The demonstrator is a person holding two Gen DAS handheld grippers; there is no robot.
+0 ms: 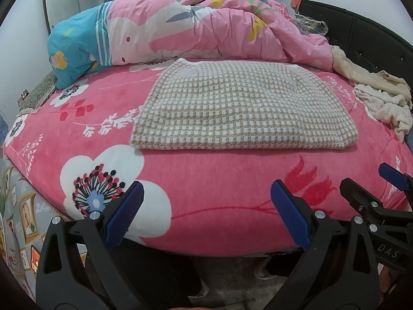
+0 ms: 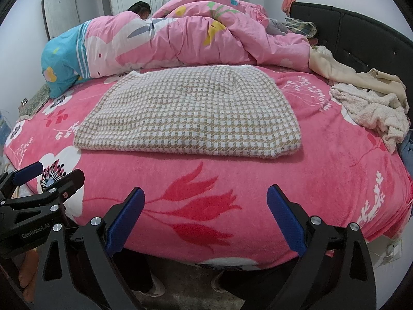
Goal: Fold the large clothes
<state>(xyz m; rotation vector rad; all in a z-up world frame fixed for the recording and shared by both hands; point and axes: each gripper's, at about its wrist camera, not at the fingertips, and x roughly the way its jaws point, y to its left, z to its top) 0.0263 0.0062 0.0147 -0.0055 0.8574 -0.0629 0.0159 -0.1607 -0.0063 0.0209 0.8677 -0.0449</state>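
Pink floral bedspread (image 1: 206,180) bears a neatly folded houndstooth garment (image 1: 240,108); both claws (image 1: 206,214) (image 2: 204,214) gape wide, empty.

Left wrist view: low at the near edge of the bed (image 1: 206,180), facing across it toward the far wall; folded checked garment (image 1: 240,108) sits right of centre.
Right wrist view: same height and heading, just to the right; garment (image 2: 191,113) left of centre.
Shared: bed, garment, pink duvet (image 1: 206,33), dark headboard (image 2: 361,38).
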